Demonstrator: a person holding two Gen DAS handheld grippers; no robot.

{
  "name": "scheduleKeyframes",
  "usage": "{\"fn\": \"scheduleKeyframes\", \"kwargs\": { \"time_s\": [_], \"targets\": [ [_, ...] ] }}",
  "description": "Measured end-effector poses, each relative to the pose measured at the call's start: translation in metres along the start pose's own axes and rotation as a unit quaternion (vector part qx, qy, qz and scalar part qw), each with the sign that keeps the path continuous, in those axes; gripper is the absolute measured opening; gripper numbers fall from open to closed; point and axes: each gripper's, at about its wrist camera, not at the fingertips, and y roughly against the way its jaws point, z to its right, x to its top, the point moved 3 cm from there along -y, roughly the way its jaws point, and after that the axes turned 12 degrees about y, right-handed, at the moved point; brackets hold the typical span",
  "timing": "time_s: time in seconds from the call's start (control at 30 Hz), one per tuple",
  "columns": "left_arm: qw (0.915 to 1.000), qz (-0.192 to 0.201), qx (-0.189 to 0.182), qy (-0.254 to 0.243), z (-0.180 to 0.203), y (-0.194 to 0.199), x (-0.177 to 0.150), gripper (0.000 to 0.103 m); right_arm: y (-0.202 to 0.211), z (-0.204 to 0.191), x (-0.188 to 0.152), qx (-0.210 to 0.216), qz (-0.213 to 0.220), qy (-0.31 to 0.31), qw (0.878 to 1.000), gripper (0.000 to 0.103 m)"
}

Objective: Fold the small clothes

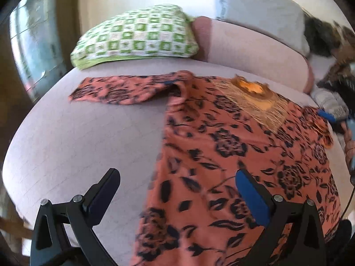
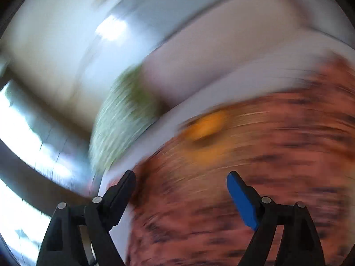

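An orange top with a black flower print [image 1: 233, 155] lies flat on a pale sofa seat [image 1: 88, 137]. Its sleeve [image 1: 124, 88] stretches to the left, and a gold embroidered neckline [image 1: 253, 93] faces the sofa back. My left gripper [image 1: 177, 177] is open and empty, hovering above the top's left side edge near the hem. In the right wrist view, which is heavily blurred by motion, my right gripper [image 2: 180, 178] is open and empty above the same top [image 2: 255, 177], near its neckline [image 2: 206, 124].
A green and white checked cushion [image 1: 135, 35] leans at the back left of the sofa; it also shows blurred in the right wrist view [image 2: 124, 115]. The sofa backrest [image 1: 255, 51] runs behind the top. Dark clutter [image 1: 332, 102] lies at the far right.
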Motion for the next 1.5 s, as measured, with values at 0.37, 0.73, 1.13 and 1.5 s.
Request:
{"fn": "scheduleKeyframes", "kwargs": {
  "time_s": [0.37, 0.73, 1.13, 1.5],
  "targets": [
    [0.9996, -0.001, -0.005, -0.026, 0.024, 0.010, -0.007, 0.103, 0.010, 0.188, 0.034, -0.126, 0.014, -0.195, 0.973, 0.048],
    [0.9996, 0.015, -0.022, -0.001, 0.012, 0.028, -0.009, 0.103, 0.091, 0.097, 0.104, -0.142, 0.048, -0.029, 0.988, 0.007],
    [0.9988, 0.016, -0.046, 0.005, 0.000, 0.033, -0.019, 0.103, 0.137, -0.108, 0.181, -0.061, -0.039, 0.240, 0.968, 0.007],
    [0.9997, 0.001, -0.021, 0.011, -0.017, 0.023, -0.018, 0.103, -0.162, -0.180, 0.006, 0.078, -0.304, 0.275, 0.909, 0.041]
  ]
}}
